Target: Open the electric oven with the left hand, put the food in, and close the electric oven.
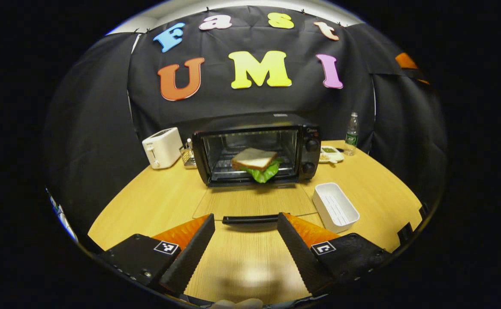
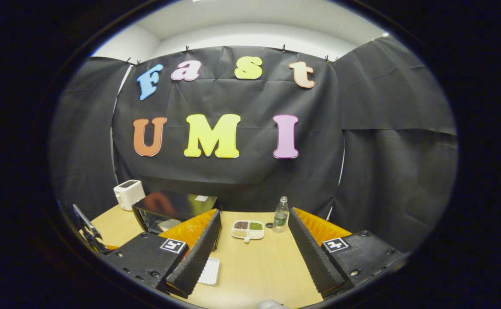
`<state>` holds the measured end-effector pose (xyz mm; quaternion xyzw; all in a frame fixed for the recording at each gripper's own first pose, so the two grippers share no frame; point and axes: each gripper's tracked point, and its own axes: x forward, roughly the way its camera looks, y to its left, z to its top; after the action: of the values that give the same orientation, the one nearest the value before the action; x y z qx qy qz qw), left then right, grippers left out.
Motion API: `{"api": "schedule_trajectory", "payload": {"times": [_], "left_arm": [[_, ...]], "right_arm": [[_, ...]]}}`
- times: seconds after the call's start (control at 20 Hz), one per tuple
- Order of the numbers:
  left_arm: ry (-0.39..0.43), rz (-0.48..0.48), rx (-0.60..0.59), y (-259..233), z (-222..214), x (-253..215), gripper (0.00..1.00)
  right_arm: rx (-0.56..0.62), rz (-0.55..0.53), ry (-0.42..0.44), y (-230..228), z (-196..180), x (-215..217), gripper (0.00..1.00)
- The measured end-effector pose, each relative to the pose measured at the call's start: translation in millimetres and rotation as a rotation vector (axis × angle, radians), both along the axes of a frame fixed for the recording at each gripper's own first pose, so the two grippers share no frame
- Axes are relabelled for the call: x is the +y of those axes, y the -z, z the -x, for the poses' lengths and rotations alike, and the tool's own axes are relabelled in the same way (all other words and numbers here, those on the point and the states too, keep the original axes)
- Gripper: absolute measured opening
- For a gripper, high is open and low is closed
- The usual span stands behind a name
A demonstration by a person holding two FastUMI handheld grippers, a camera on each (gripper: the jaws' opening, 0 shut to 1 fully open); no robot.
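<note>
A sandwich [image 1: 254,162] sits inside the electric oven [image 1: 257,148], its door [image 1: 255,201] apparently flat on the table [image 1: 375,180]. Left tongs [image 1: 246,238], apart and empty, face the door handle [image 1: 250,219]; closing comes next. Right tongs [image 2: 255,253] hang apart, idle.

No text can be read anywhere; a small pale mark on the top front edge of the electric oven [image 1: 257,148] is too blurred to make out; the green label on the plastic bottle [image 1: 352,134] is too small to read; each gripper carries square black-and-white coded tags [image 1: 166,247], patterns rather than letters.
</note>
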<state>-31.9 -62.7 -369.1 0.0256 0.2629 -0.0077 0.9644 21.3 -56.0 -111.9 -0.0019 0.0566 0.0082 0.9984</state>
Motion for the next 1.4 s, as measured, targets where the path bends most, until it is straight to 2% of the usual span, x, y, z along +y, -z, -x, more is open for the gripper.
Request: {"api": "schedule_trajectory", "payload": {"times": [0.05,0.1,0.15,0.2,0.25,0.3,0.35,0.45,0.5,0.55,0.7,0.75,0.8,0.85,0.9,0.95,1.0,1.05,1.4], "left_arm": [[-0.001,0.000,0.016,11,-8,4,0.98],[0.001,-0.002,0.028,22,-10,2,0.97],[0.002,-0.007,0.037,32,-12,1,0.97],[0.006,-0.006,0.038,40,-16,-1,0.97],[0.006,-0.004,0.055,49,-20,-3,0.97],[0.009,0.005,0.059,57,-25,-5,0.88],[0.010,0.010,0.061,59,-30,-7,0.97],[0.016,0.014,0.084,71,-40,-10,0.97],[0.014,0.015,0.097,76,-42,-9,0.97],[0.011,0.020,0.098,79,-46,-8,0.97],[0.019,0.031,0.114,88,-54,-12,0.97],[0.024,0.029,0.116,91,-54,-12,0.97],[0.028,0.028,0.112,91,-55,-12,0.96],[0.032,0.028,0.103,89,-56,-12,0.95],[0.033,0.028,0.101,88,-57,-13,0.94],[0.035,0.034,0.102,88,-59,-14,0.94],[0.034,0.040,0.104,88,-59,-15,0.94],[0.034,0.041,0.106,88,-59,-13,0.94],[0.031,0.050,0.104,76,-63,-12,0.95]], "right_arm": [[0.002,-0.005,-0.005,-1,1,0,0.96],[0.007,-0.003,-0.007,0,0,-1,1.00],[0.018,0.006,-0.006,2,0,-3,0.96],[0.022,0.013,-0.004,3,1,-4,1.00],[0.028,0.018,-0.003,3,1,-4,0.95],[0.031,0.021,0.000,3,1,-5,0.96],[0.036,0.024,0.004,3,1,-5,0.96],[0.045,0.029,0.011,5,2,-5,0.95],[0.051,0.028,0.012,7,1,-4,1.00],[0.056,0.025,0.015,7,1,-4,0.95],[0.068,0.019,0.030,10,-4,-6,0.95],[0.069,0.018,0.033,11,-5,-6,0.95],[0.075,0.019,0.035,13,-6,-6,1.00],[0.082,0.018,0.033,15,-7,-6,1.00],[0.085,0.012,0.032,16,-9,-4,0.95],[0.089,0.004,0.030,18,-10,-3,1.00],[0.094,-0.001,0.027,19,-12,-2,1.00],[0.097,-0.004,0.028,20,-13,-3,0.96],[0.088,-0.002,0.004,16,-23,4,0.96]]}}
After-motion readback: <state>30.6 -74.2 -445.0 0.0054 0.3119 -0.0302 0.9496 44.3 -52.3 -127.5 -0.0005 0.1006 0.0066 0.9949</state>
